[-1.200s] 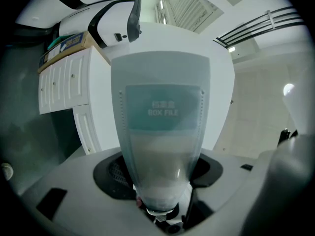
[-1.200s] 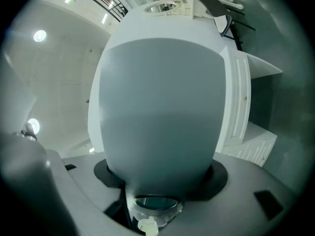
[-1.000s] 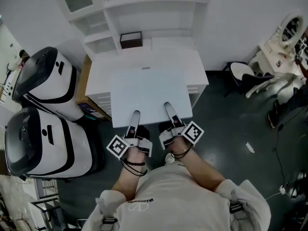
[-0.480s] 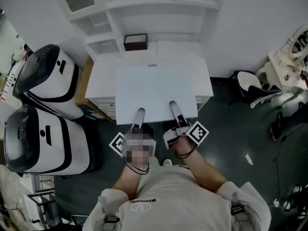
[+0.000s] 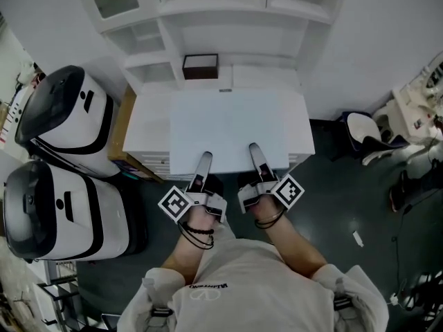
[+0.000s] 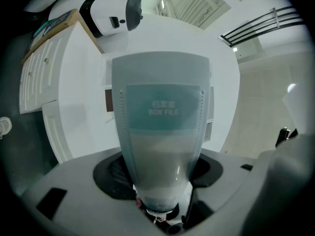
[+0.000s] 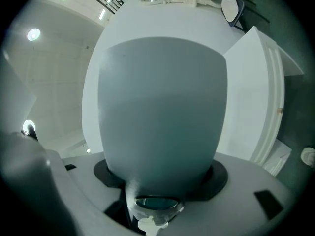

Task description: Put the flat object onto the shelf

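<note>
Head view: my left gripper (image 5: 204,162) and my right gripper (image 5: 255,152), side by side, each clamped on the near edge of the box file (image 5: 228,124), a pale, flat, translucent sheet-like case held level. It lies over the white cabinet top (image 5: 147,120); whether it touches the top I cannot tell. Its far edge is near the white shelf unit (image 5: 228,7), just below a dark brown box (image 5: 200,66) standing in a lower bay. Two white-and-black machines (image 5: 59,161) stand at the left, on the dark floor (image 5: 346,199). Left gripper view: the file fills the centre, printed "BOX FILE", running out from between my jaws, which stand fairly wide on its thickness. Right gripper view: the plain grey face of the same file, gripped likewise between my jaws; white cabinet at the right.
</note>
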